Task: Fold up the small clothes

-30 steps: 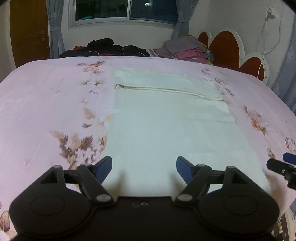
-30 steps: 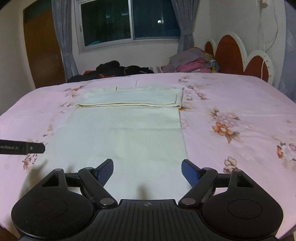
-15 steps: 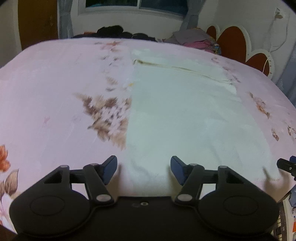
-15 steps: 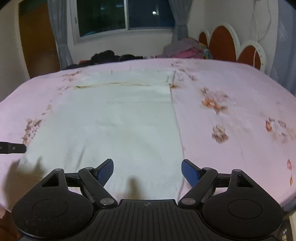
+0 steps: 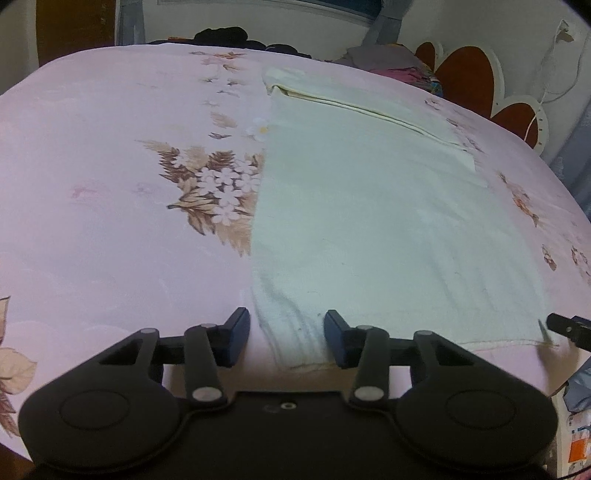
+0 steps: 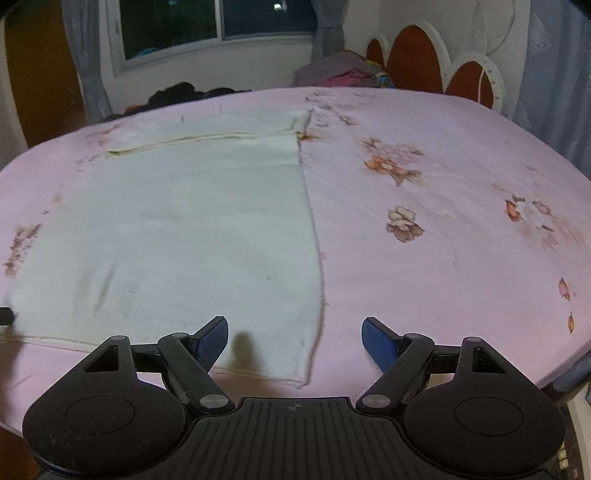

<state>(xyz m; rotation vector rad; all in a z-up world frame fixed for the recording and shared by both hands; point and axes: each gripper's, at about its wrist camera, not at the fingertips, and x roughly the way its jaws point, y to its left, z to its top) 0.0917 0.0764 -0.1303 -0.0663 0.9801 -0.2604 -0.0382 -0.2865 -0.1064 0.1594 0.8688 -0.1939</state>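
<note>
A pink floral bedsheet (image 5: 110,229) covers the bed, with a cream garment (image 5: 369,221) lying flat near its near edge. The left gripper (image 5: 286,334) is closing, the garment's near left corner between its jaws, pads apart from it. The right gripper (image 6: 293,338) stands wide over the near right corner. Far off: window (image 6: 221,22), dark clothes (image 6: 177,92), scalloped headboard (image 6: 424,62).

Cut off, blurred, or too small to read

The right hand-held gripper (image 5: 570,328) shows only as a black tip at the left wrist view's right edge. The dark clothes heap (image 6: 177,94) and the coloured pile (image 6: 343,74) beyond the bed are too small to identify. A smeared streak (image 6: 105,286) blurs the cream garment (image 6: 184,229).
</note>
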